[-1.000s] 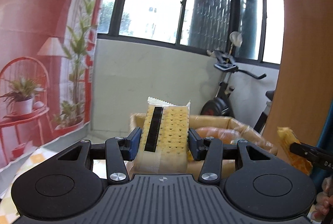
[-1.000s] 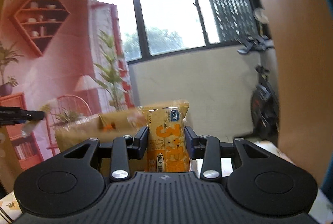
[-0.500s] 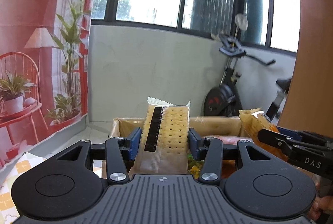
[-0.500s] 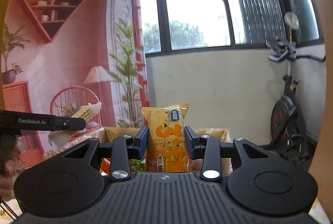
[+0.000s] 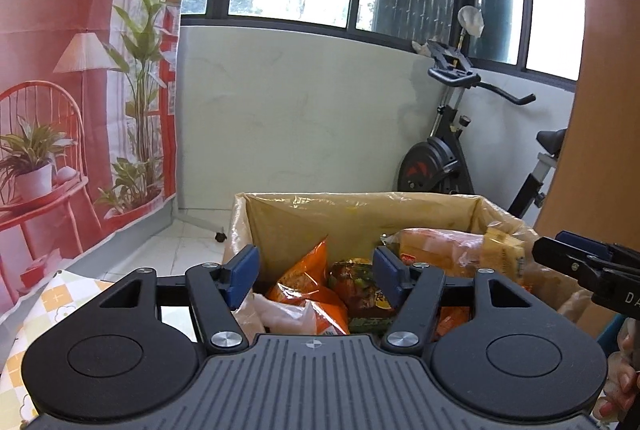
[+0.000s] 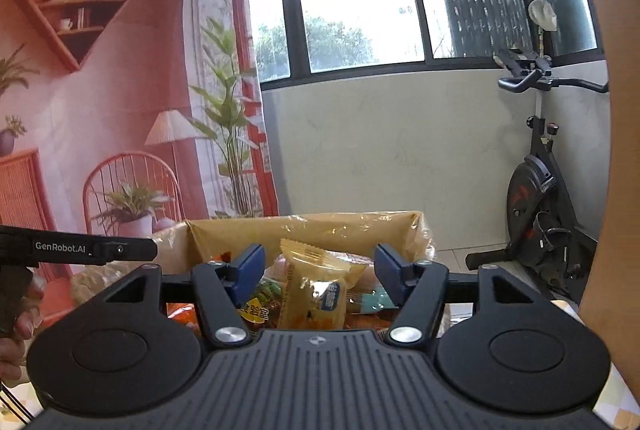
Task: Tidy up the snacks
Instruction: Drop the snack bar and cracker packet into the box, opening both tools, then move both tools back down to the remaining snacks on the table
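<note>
Both grippers hang over the lined cardboard box (image 5: 360, 214) with their jaws opening and nothing pressed between the pads. The left gripper (image 5: 316, 270) frames only the pile below — an orange bag (image 5: 308, 278) and a dark round pack (image 5: 352, 278) among it. Between the jaws of the right gripper (image 6: 318, 270) a yellow snack packet (image 6: 316, 290) shows, clear of both pads; it seems to be dropping or just landed on the heap. By my reading this pair of snacks is delivered, and the box already holds a fair load. Whether more snacks wait outside it cannot be told, since neither view shows the table beyond a corner of checked cloth (image 5: 60, 294). A second ago the left jaws clamped an upright cracker packet and the right an orange-printed packet — both grips are now let go, and the cracker packet cannot be picked out in the pile.
</note>
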`<state>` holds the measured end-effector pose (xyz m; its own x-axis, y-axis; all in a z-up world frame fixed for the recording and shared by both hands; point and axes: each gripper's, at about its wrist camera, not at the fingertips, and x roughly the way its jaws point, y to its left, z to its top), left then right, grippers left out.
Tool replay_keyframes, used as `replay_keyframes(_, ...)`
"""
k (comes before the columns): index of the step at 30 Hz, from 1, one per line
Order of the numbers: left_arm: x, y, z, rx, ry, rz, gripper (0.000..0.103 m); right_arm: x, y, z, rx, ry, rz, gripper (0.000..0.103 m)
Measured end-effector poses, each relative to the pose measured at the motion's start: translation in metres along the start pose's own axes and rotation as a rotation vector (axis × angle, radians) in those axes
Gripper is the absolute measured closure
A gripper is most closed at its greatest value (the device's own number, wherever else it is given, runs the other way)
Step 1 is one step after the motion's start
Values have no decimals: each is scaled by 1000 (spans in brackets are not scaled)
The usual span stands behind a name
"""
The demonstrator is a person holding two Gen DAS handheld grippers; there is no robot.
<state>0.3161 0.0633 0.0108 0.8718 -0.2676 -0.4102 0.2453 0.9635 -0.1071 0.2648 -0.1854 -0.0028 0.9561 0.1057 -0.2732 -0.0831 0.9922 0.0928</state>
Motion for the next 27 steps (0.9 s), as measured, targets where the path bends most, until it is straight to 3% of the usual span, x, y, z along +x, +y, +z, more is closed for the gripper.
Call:
replay_keyframes(7, -42, 11, -10, -54, 18, -8, 38, -45, 1, -11, 52, -42, 11, 39)
replay_keyframes(13, -71, 20, -39, -76, 73, -11, 38, -79, 9, -38, 23, -25, 16, 39)
replay_keyframes(19, -79, 32, -92, -130, 205, 10, 38, -90, 15, -83, 16, 80, 24, 39)
replay_keyframes(27, -84, 50, -155, -275, 350, 45, 38, -86, 19, -141, 26, 264, 31, 39)
